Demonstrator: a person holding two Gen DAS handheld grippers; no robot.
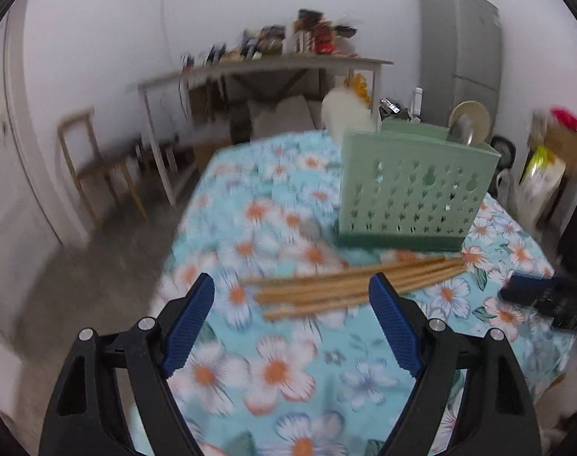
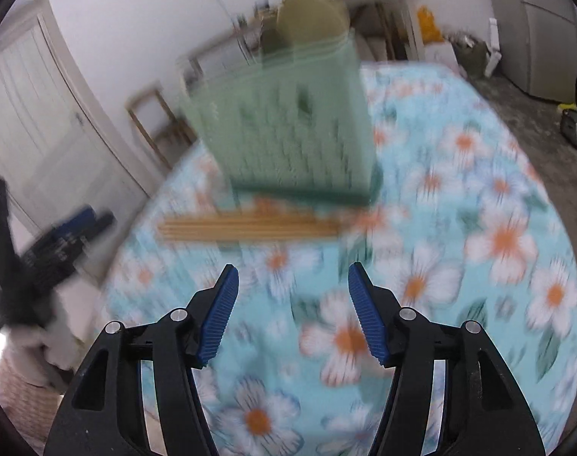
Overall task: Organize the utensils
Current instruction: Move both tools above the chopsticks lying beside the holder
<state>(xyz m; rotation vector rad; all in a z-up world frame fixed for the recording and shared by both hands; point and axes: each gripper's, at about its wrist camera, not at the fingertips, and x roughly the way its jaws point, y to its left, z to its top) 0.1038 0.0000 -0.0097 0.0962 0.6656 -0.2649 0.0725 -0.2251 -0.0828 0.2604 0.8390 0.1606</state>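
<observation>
Left gripper point(image 1: 292, 285): in the lower half of the left wrist view, its blue-padded jaws stood wide apart with nothing between them, above the flowered cloth and just short of the chopsticks.
Right gripper point(image 2: 292, 275): in the lower middle of the right wrist view, jaws parted and empty; its tip also showed at the right edge of the left wrist view.
Chopsticks point(image 1: 349, 285): a loose bundle of wooden sticks lay flat on the cloth across the middle of the left wrist view, fanned out a little, just in front of the holder's base; in the right wrist view point(image 2: 246, 226) they lay left of centre, blurred.
Utensil holder point(image 1: 413, 190): a pale green perforated box stood upright on the table, upper right of centre in the left wrist view; a metal spoon point(image 1: 461, 131) and a round pale plate point(image 1: 474, 117) rose from its top.
Table point(image 1: 280, 380): covered with a light blue cloth printed with white and orange flowers.
Background: a wooden chair point(image 1: 94, 159) at the left and a grey fridge point(image 1: 463, 49) at the upper right.
</observation>
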